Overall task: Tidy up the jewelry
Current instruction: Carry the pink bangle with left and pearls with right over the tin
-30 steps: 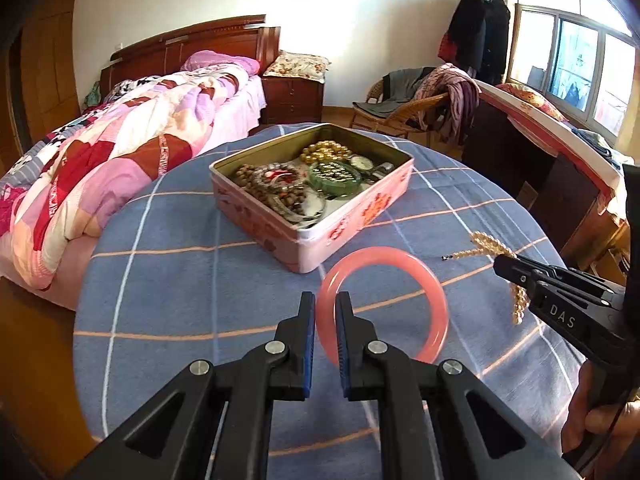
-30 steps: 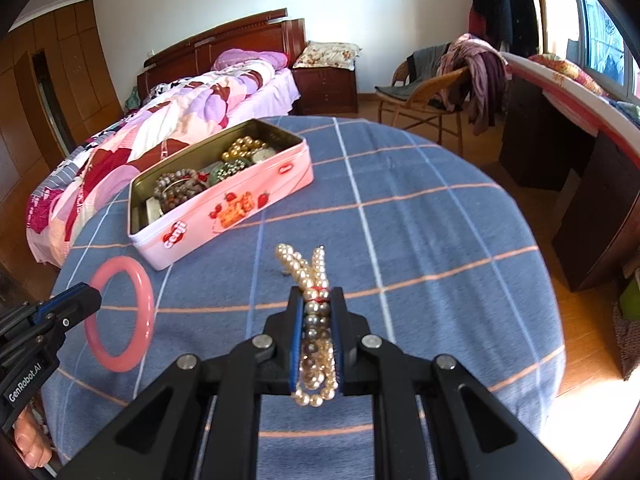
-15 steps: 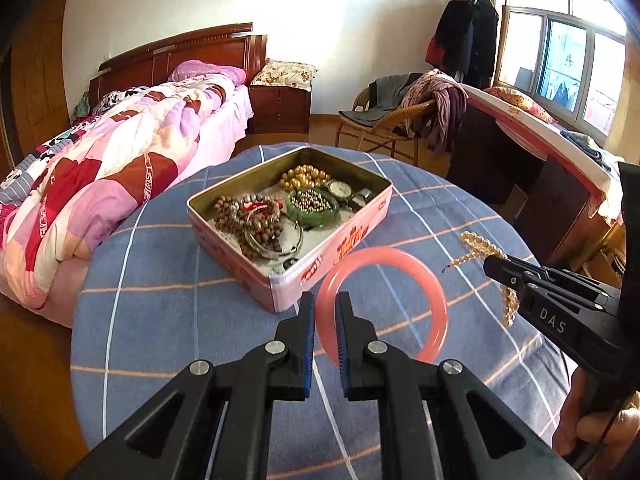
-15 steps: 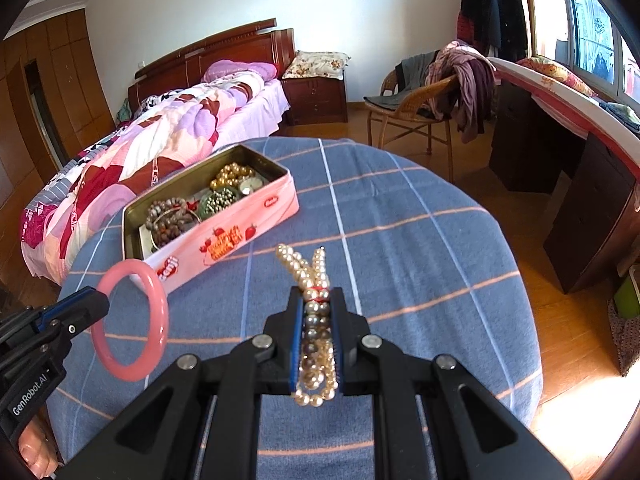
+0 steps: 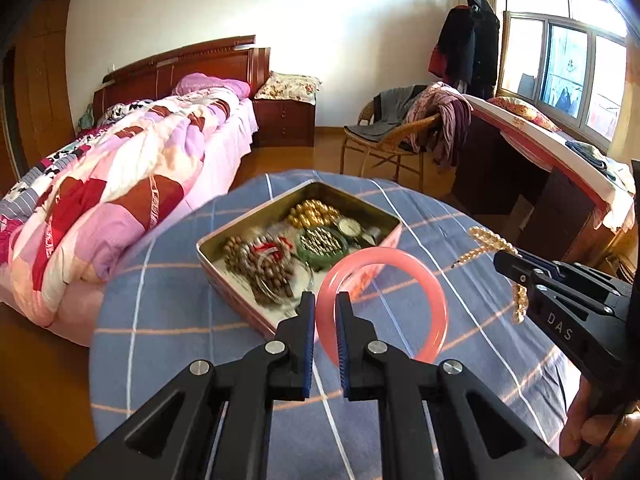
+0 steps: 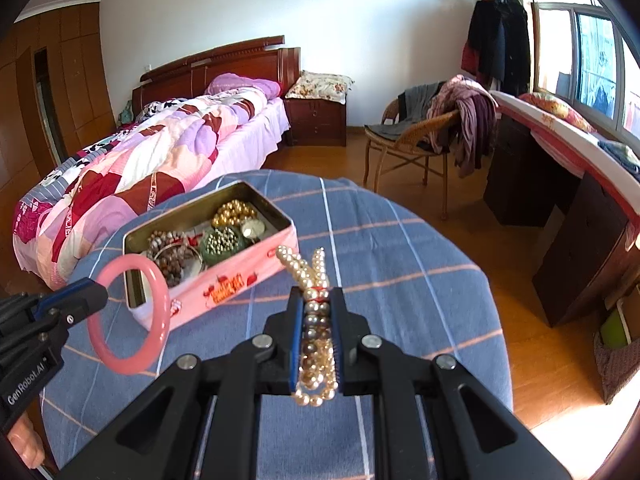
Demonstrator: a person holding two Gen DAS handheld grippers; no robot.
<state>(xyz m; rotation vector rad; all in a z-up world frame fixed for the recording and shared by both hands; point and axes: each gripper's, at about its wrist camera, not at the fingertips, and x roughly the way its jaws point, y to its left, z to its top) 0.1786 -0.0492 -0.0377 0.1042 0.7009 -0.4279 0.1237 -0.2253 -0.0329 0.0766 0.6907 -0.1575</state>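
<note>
On the right tongs (image 5: 505,259), white lettering reads "DAS".

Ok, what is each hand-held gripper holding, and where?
Left hand-held gripper clamps the pink bangle on its near rim. Right hand-held gripper pinches the pearl strand around its middle.

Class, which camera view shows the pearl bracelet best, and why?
The right wrist view: the pearl bracelet sits centred and close, clamped in the right gripper, its beads distinct. In the left wrist view only short strands show at the right edge, dangling from that gripper, partly hidden.
</note>
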